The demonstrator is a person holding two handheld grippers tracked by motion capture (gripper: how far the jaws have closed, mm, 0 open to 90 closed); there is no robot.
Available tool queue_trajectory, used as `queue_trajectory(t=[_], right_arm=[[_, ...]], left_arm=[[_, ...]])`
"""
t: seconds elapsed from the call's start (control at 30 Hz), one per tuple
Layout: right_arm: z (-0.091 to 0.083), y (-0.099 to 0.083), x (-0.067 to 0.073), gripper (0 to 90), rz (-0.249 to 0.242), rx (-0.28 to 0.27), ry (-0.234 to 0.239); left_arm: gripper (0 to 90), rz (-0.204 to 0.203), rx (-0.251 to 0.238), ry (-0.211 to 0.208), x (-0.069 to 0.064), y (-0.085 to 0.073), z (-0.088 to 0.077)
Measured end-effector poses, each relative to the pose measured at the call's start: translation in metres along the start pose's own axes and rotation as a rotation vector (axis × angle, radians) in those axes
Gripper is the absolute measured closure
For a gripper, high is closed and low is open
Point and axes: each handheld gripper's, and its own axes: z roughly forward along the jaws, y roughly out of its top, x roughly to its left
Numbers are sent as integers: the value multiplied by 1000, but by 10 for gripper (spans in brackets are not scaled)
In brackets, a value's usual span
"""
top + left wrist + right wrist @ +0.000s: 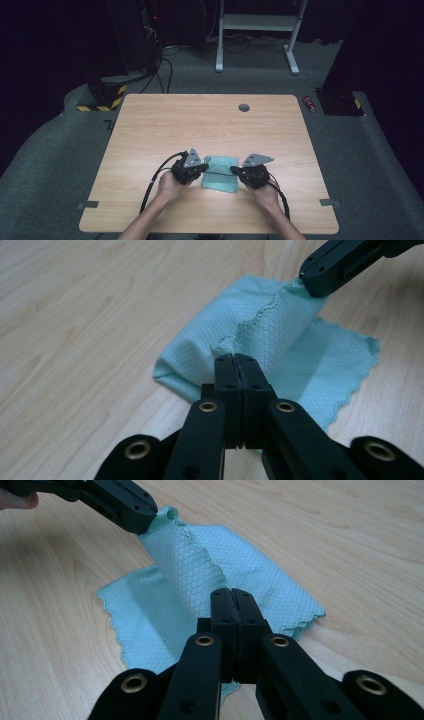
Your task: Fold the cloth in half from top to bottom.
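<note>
Cloth (220, 172): one, mint green, diamond weave, scalloped hem, folded, lying on the table (200, 125) near its front edge, at about 6 o'clock from the table's middle in the high view. Grippers: two. Table: one, light wood, with one grey round plug (244, 107) at 12 o'clock near the far edge. Left gripper (204, 168) sits at 9 o'clock of the cloth, right gripper (235, 171) at 3 o'clock, each held in one hand. Left gripper view: own jaws pressed together on a corner of the cloth's raised top layer (260, 325), which runs up to 1 o'clock, where the right gripper (312, 282) pinches the other corner. Right gripper view: own jaws likewise clamped on the cloth (200, 580), with the lifted hem running to 11 o'clock into the left gripper (145, 522). The upper layer hangs taut between the two tips, off the lower layer, which lies flat on the wood.
</note>
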Motion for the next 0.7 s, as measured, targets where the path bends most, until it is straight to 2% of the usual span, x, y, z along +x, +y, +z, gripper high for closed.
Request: queue_trajectory(t=[0.27, 0.7], right_arm=[[0, -10, 5, 895, -7, 15, 2], [3, -18, 11, 894, -21, 26, 4]], left_arm=[[889, -24, 13, -22, -7, -10, 4], [884, -33, 20, -21, -11, -18, 5]])
